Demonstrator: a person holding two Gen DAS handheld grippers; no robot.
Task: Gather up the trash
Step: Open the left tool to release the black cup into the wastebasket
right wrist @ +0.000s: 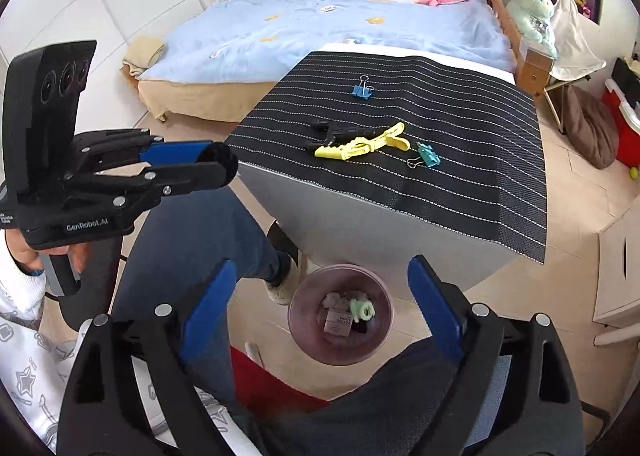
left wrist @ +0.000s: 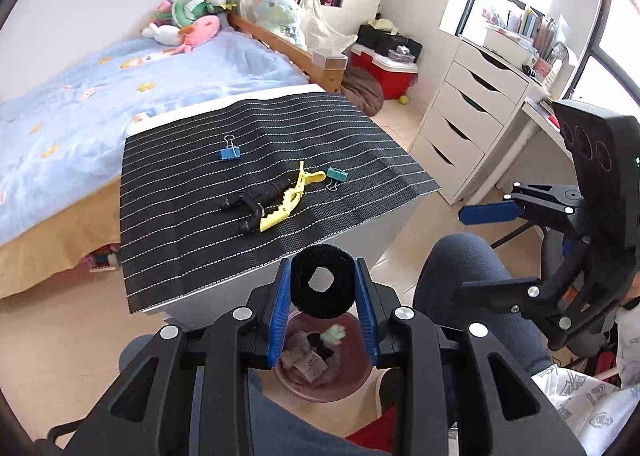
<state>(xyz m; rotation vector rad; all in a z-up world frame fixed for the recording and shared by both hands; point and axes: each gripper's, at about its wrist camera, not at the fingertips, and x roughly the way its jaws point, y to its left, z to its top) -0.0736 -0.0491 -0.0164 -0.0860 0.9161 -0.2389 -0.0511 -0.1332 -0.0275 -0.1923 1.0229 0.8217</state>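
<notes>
some trash already lies in the bin [right wrist: 316, 352]; the left tool [left wrist: 322, 290] grips a black roll [left wrist: 322, 284] above it. the right tool [right wrist: 320, 296] gapes empty; clips remain on the surface [right wrist: 460, 192].

The mat [left wrist: 200, 176] on the tabletop is black with thin white dotted stripes, and on it lie a blue clip [left wrist: 231, 153], a teal clip [left wrist: 337, 174], a yellow clamp [left wrist: 290, 198] and a black Y-shaped piece [left wrist: 250, 205]. The roll [left wrist: 322, 283] is black between blue pads [left wrist: 280, 308] of the black left hand-held gripper [left wrist: 323, 298]. The bin [right wrist: 340, 314] is translucent pinkish-purple, the bed cover [left wrist: 100, 96] light blue with small orange and white motifs.
</notes>
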